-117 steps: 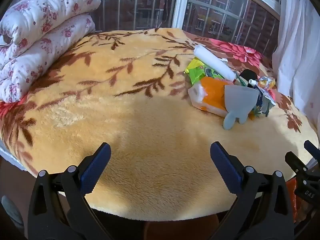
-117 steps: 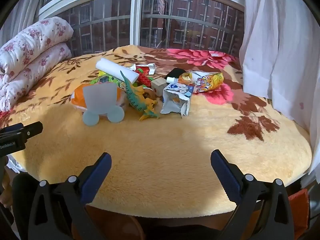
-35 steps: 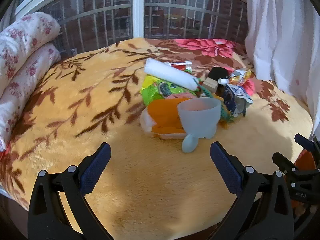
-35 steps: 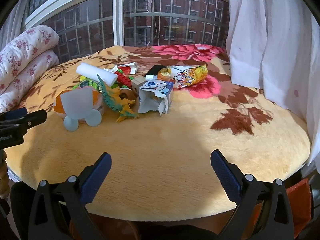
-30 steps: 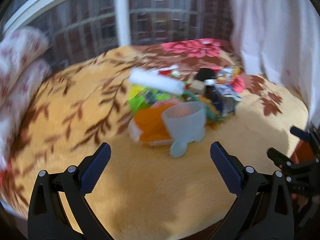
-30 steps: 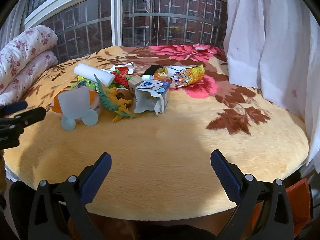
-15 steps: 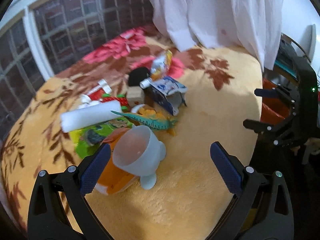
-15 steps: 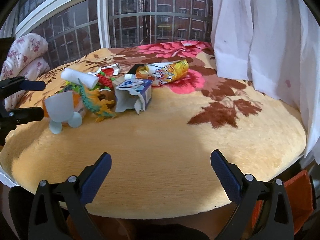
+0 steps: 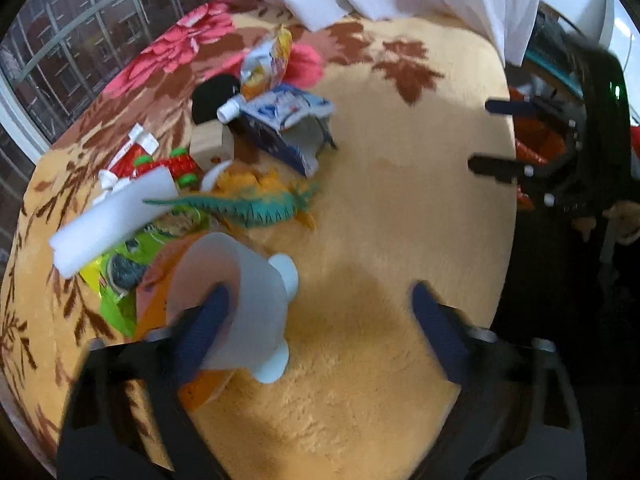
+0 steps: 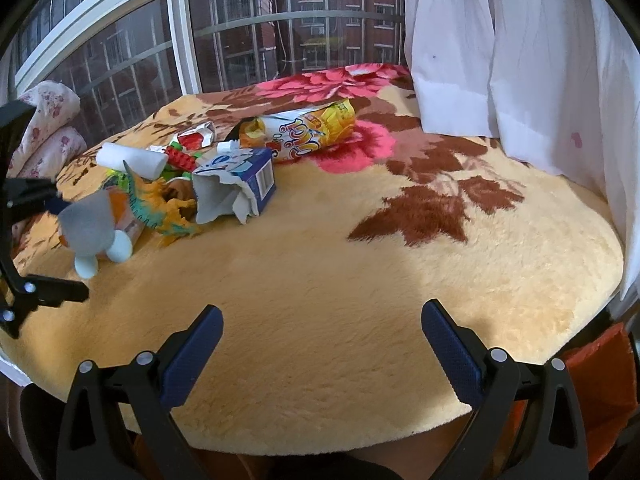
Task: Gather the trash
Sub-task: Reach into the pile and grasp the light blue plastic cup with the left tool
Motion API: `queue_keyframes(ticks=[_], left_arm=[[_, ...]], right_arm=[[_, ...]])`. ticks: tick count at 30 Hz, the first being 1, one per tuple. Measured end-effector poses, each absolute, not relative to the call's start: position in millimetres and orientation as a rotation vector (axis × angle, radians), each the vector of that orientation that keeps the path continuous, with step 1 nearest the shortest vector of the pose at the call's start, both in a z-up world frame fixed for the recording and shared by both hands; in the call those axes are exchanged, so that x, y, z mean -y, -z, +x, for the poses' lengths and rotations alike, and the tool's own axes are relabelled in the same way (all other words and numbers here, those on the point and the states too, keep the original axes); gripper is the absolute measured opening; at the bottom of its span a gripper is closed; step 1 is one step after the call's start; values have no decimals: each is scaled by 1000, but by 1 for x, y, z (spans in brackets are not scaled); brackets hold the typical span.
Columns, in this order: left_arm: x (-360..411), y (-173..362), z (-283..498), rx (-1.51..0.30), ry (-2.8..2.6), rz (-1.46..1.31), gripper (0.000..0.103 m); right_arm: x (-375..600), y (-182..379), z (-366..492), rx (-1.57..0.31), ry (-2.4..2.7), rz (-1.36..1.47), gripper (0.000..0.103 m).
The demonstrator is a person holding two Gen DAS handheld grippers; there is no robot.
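Observation:
A pile of trash and toys lies on the blanket-covered bed (image 10: 360, 280). A pale footed cup (image 9: 244, 304) lies on an orange packet (image 9: 156, 304); my left gripper (image 9: 320, 312) is open, its left finger inside the cup's mouth. Behind are a white foam roll (image 9: 112, 220), a green wrapper (image 9: 120, 272), a toy dinosaur (image 9: 248, 208), a torn blue-white carton (image 9: 288, 120) and a yellow snack bag (image 9: 272, 56). My right gripper (image 10: 320, 340) is open and empty over bare blanket, the carton (image 10: 240, 184) and snack bag (image 10: 308, 128) far ahead.
White curtains (image 10: 520, 60) hang at the right, a window (image 10: 240, 32) behind the bed. Folded floral quilts (image 10: 44, 128) lie at the far left. An orange-red container (image 10: 600, 380) sits below the bed's right edge. A wooden block (image 9: 208, 140) and red wrapper (image 9: 132, 156) lie in the pile.
My left gripper swung right and moved down onto the pile; its left finger has entered the pale cup. My right gripper shifted slightly and stayed open.

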State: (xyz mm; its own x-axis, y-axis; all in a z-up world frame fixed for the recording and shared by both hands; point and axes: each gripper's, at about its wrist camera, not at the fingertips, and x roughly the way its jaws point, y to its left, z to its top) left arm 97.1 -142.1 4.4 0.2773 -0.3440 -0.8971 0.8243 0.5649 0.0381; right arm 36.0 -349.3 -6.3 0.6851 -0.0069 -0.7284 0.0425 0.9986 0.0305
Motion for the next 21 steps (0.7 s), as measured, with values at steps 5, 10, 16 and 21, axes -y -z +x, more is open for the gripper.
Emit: queue_keyframes(ticks=[5, 10, 16, 21], left_arm=[[136, -4, 99, -988, 779, 522, 12], [124, -12, 90, -936, 702, 414, 11], [95, -35, 67, -853, 592, 183, 9], [77, -48, 25, -720, 369, 170, 9]], right_arm=[[350, 8, 40, -803, 20, 59, 98], [345, 6, 37, -796, 4, 48, 98], [337, 2, 36, -792, -18, 30, 97], [321, -16, 55, -754, -38, -31, 97]])
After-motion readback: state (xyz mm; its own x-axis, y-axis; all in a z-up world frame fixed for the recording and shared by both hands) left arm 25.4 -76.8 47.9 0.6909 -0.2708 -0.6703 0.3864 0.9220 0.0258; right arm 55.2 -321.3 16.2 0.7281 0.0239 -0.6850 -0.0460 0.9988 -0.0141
